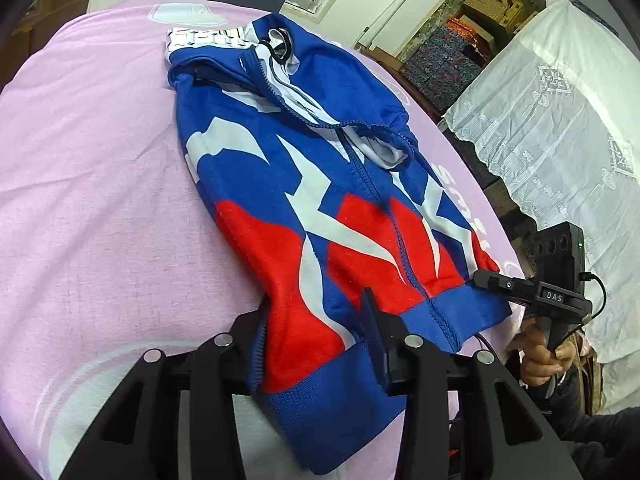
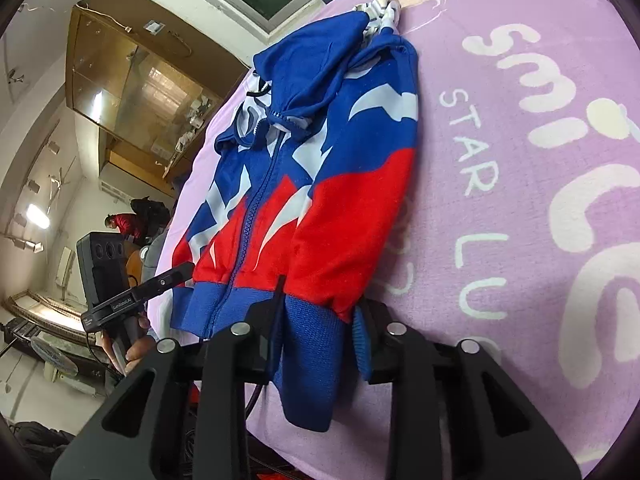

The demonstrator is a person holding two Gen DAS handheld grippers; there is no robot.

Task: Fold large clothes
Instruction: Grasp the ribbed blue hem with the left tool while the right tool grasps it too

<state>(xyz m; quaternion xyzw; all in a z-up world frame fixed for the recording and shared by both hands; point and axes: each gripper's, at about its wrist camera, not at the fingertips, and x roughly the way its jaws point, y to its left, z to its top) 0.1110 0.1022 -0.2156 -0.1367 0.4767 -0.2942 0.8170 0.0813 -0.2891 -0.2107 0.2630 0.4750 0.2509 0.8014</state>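
With both the left gripper [image 1: 316, 344] and right gripper [image 2: 320, 320] clamped on the hoodie's [image 1: 320, 200] hem corners, lift evenly, keeping the hem taut.

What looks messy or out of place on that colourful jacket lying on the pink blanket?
The jacket's hood end is bunched and crumpled, white lining showing, instead of lying flat. Its blue hem hangs over the edge of the pink blanket, pinched by both grippers, left and right.
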